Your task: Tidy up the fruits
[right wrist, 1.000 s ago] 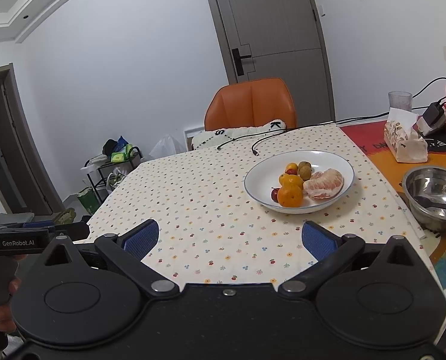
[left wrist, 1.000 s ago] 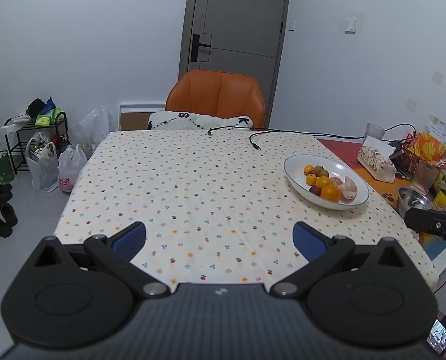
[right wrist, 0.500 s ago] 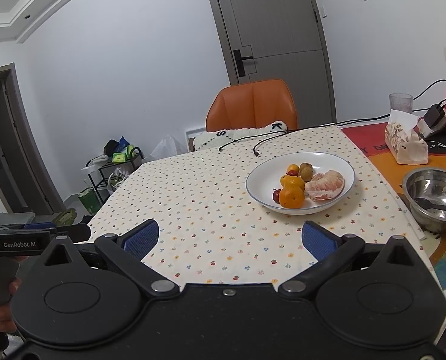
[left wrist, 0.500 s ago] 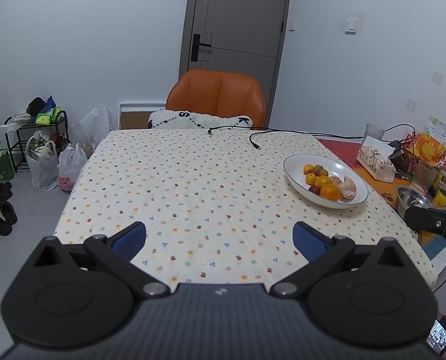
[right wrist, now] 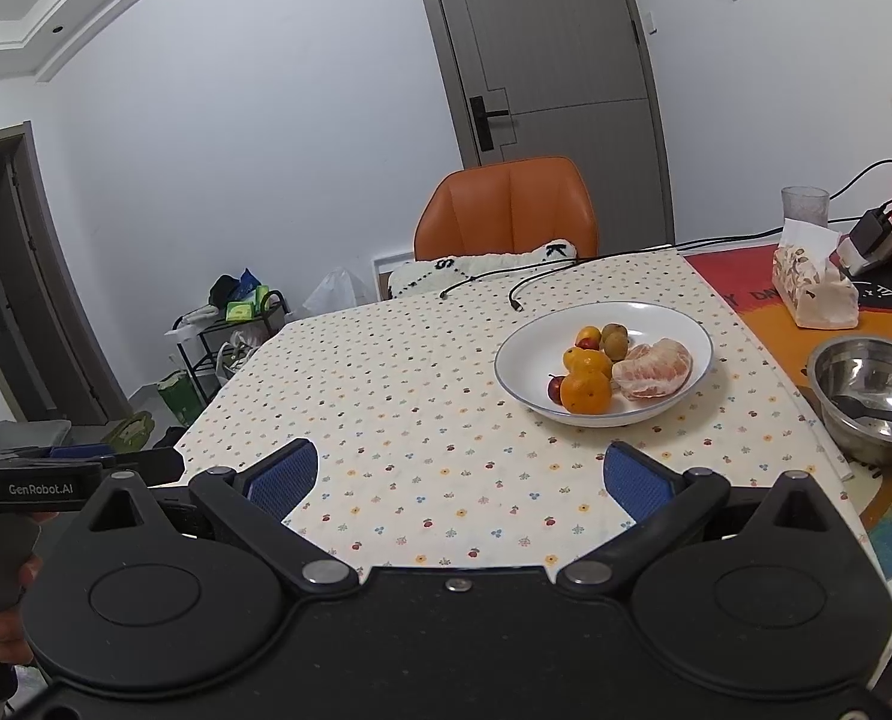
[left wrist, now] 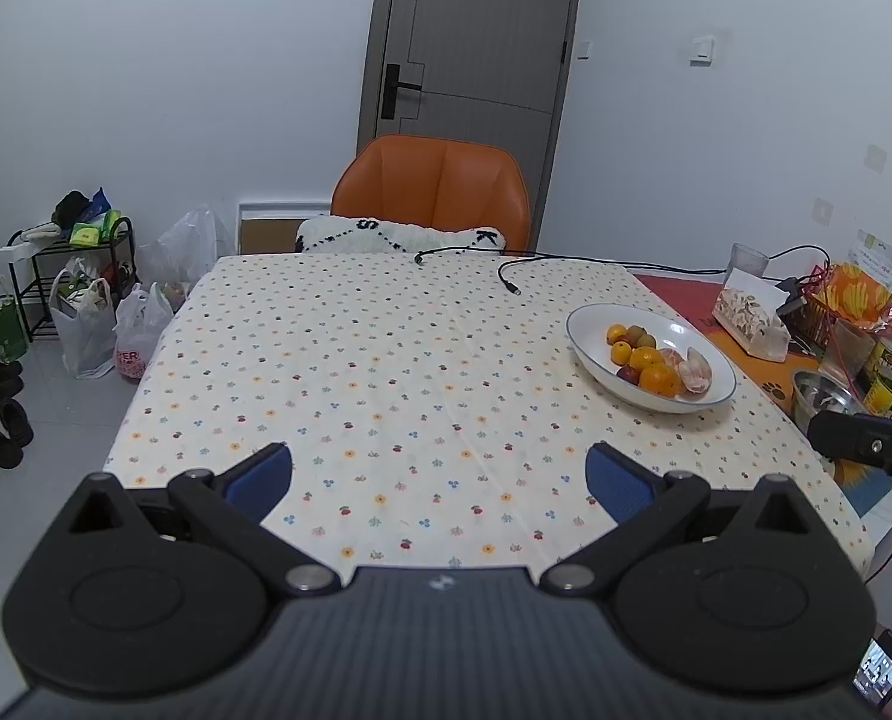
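Note:
A white plate (left wrist: 586, 324) (right wrist: 523, 354) sits on the right side of the flowered tablecloth. It holds several oranges (right wrist: 586, 391), a peeled pomelo piece (right wrist: 652, 369), kiwis (right wrist: 615, 341) and a small red fruit (right wrist: 555, 386). My left gripper (left wrist: 440, 474) is open and empty above the table's near edge, left of the plate. My right gripper (right wrist: 460, 474) is open and empty, short of the plate. The right gripper's side shows at the left wrist view's right edge (left wrist: 865, 444).
A steel bowl (right wrist: 871, 396) with a spoon, a tissue pack (right wrist: 811, 288), a glass (right wrist: 804, 204) and chargers lie right of the plate. Black cables (left wrist: 505, 276) lie at the far edge. An orange chair (left wrist: 434, 192) stands behind the table. Bags and a rack (left wrist: 80, 276) stand at the left.
Both grippers have moved slightly nearer the table. Nothing was taken hold of or let go.

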Motion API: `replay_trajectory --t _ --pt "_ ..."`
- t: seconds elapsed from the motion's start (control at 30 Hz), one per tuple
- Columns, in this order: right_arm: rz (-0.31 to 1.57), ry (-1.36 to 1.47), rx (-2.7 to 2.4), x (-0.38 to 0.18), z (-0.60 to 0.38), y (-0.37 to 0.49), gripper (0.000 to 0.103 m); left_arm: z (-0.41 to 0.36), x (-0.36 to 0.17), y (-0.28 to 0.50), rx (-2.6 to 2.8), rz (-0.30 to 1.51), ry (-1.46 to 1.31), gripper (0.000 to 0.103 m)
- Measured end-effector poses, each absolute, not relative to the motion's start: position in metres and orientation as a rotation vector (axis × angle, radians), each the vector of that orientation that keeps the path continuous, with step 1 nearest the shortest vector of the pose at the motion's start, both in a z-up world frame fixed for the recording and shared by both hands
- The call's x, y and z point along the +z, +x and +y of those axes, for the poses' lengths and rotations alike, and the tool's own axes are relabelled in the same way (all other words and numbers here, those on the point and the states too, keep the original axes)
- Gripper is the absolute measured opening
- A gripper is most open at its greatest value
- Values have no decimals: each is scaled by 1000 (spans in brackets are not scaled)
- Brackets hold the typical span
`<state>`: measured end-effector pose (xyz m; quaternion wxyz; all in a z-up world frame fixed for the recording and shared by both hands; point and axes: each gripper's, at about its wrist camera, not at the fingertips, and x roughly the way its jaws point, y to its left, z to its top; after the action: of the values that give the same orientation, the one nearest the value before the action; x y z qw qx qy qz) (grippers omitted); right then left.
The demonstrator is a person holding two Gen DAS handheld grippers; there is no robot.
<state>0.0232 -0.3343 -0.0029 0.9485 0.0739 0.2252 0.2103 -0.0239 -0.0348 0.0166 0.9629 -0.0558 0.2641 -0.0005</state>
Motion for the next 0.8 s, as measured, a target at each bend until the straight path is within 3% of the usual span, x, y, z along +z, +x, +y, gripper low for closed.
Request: replay_trajectory --t 0.8 --pt "465 141 419 -7 -333 24 103 -40 15 -26 -20 526 -106 103"
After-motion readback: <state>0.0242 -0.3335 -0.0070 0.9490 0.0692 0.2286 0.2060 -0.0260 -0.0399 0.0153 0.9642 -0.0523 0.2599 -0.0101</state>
